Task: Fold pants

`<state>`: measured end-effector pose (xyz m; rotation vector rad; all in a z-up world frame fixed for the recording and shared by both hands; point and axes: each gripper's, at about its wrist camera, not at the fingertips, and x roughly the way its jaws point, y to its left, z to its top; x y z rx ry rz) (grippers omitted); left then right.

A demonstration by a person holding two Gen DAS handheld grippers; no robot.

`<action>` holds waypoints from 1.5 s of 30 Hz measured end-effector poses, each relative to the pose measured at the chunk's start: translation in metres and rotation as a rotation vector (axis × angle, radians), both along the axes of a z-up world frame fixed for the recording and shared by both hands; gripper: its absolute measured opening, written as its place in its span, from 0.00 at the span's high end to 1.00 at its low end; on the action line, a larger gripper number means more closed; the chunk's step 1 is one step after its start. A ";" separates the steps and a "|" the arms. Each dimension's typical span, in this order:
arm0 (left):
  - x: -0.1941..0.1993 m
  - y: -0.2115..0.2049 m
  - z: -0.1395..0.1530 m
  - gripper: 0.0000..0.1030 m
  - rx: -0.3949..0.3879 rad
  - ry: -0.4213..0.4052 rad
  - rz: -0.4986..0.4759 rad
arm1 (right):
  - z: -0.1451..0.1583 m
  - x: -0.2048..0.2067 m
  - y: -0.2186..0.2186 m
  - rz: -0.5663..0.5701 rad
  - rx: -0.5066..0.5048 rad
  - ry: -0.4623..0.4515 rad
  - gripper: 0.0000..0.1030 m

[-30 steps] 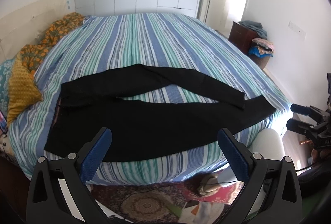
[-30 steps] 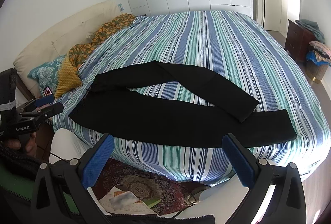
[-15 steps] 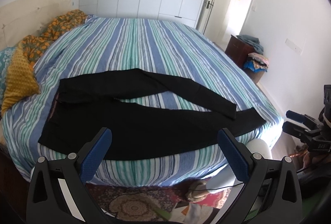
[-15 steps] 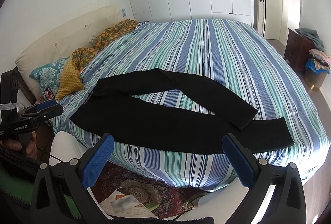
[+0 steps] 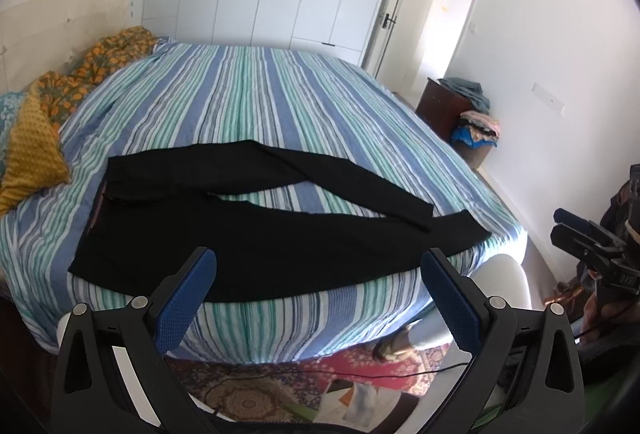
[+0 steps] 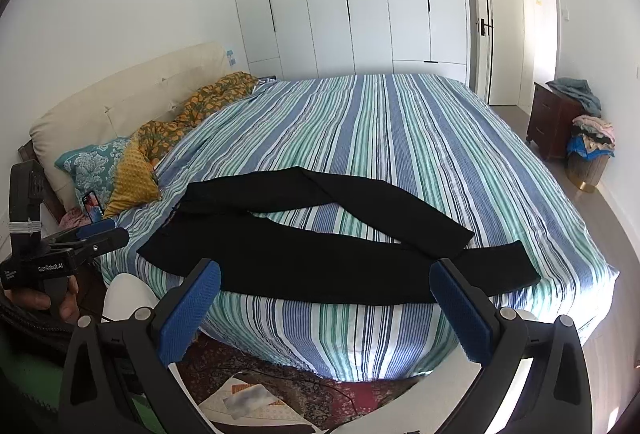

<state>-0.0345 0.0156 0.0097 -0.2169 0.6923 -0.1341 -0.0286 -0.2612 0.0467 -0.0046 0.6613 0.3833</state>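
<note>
Black pants (image 5: 248,234) lie flat near the front edge of a striped bed (image 5: 248,93), waist at the left, legs running right; the far leg crosses over the near one at the cuffs. They also show in the right wrist view (image 6: 320,258). My left gripper (image 5: 318,274) is open and empty, held off the bed's front edge, short of the pants. My right gripper (image 6: 324,286) is open and empty, also off the front edge. The other gripper shows at each view's side, the right one (image 5: 580,234) and the left one (image 6: 92,238).
Pillows and an orange floral blanket (image 6: 192,113) lie at the bed's left end by the headboard. A phone (image 6: 93,205) lies near them. A dark nightstand (image 6: 556,125) and a basket of clothes (image 6: 590,153) stand at the right. A rug and papers (image 6: 248,398) lie on the floor below.
Both grippers have tilted upward and drawn back a little, so the bed and pants sit lower in both views. The pants have not moved. Both grippers stay open.
</note>
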 end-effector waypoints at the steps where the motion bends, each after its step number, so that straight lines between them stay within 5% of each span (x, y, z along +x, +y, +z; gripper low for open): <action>1: 0.002 -0.002 0.000 0.01 0.001 0.002 0.002 | -0.002 0.000 0.001 0.008 0.009 0.002 0.00; 9: 0.016 -0.020 -0.002 0.01 0.025 0.069 0.018 | -0.029 0.024 -0.001 0.084 0.040 0.041 0.00; 19: 0.044 -0.018 -0.006 0.01 0.045 0.080 -0.034 | -0.041 0.055 0.007 0.050 0.093 0.083 0.00; 35: 0.052 0.001 -0.012 0.01 0.002 0.069 -0.085 | -0.049 0.073 0.061 0.050 0.021 0.137 0.00; 45: 0.051 -0.011 -0.015 0.01 -0.003 0.061 -0.042 | -0.049 0.076 0.046 0.059 -0.005 0.137 0.00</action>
